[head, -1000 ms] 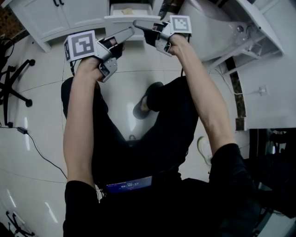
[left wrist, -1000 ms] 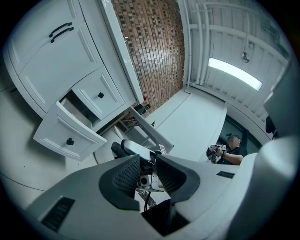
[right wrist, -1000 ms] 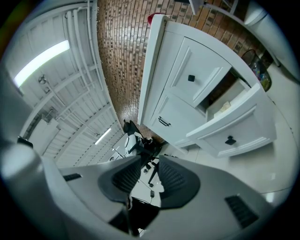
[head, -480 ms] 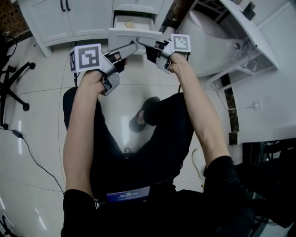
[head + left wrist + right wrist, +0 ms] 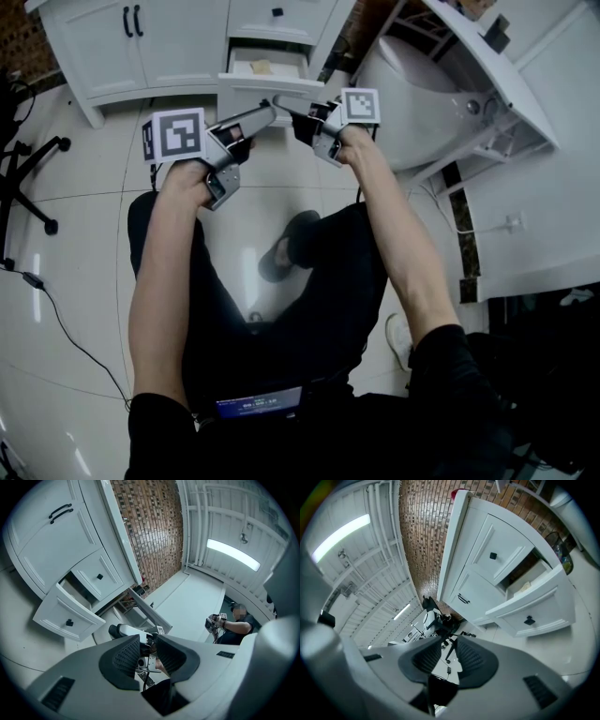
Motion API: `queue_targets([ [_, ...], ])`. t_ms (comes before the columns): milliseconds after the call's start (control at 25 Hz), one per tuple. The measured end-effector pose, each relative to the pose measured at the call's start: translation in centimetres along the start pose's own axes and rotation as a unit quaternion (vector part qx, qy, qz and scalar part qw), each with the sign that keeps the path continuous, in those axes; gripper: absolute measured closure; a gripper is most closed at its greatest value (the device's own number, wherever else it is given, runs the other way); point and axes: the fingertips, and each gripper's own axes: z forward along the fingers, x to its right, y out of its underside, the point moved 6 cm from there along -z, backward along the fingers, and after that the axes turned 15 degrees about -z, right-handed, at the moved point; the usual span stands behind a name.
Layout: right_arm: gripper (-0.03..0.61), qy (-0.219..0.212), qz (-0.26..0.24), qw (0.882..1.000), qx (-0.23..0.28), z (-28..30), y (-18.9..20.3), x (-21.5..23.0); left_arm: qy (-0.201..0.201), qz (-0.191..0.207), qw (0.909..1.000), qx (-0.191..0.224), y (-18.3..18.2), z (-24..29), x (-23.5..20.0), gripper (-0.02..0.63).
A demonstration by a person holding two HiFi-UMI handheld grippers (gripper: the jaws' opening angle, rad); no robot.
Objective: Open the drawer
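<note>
Right gripper [image 5: 279, 99] jaws just closed further, empty; left gripper [image 5: 270, 111] clenched, empty. Drawer [image 5: 267, 91] looks light, free-sliding; I'd pinch its knob [image 5: 529, 620].

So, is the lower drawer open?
Open: the drawer stands pulled out from the cabinet, its inside showing.

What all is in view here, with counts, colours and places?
cabinet: one, white, ahead of the person.
open drawer: one, white, black knob, lower of two in the cabinet.
closed drawer: one, white, black knob, just above it.
office chair: one, black, floor at left.
cable: one, black, floor at left.
brick wall: one, brown, beside the cabinet.
second person: one, dark top, far off in left gripper view.
left gripper: one, grey, before the open drawer, jaws shut, empty.
right gripper: one, grey, beside it, jaws just closed further, shut, empty.
forearms: two, bare.
</note>
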Motion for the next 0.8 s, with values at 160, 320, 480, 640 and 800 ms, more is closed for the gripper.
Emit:
queue_targets([
  [160, 0.454, -0.001, 0.005, 1.000, -0.001, 0.09, 0.15, -0.17, 0.002, -0.014, 0.9999, 0.003, 0.17, 0.00, -0.29, 0.506],
  [320, 0.454, -0.001, 0.002, 1.000, -0.002, 0.06, 0.14, -0.09, -0.002, -0.011, 0.9999, 0.002, 0.15, 0.04, -0.37, 0.506],
  [480, 0.454, -0.002, 0.002, 1.000, -0.004, 0.08, 0.19, 0.02, 0.004, -0.019, 0.9998, 0.003, 0.22, 0.28, -0.71, 0.506],
  [640, 0.454, -0.003, 0.006, 1.000, -0.004, 0.17, 0.32, -0.07, 0.000, -0.012, 0.9999, 0.001, 0.21, 0.20, -0.62, 0.506],
  [800, 0.454, -0.002, 0.004, 1.000, -0.007, 0.15, 0.37, 0.07, -0.005, 0.001, 1.0000, -0.004, 0.15, 0.18, -0.42, 0.506],
])
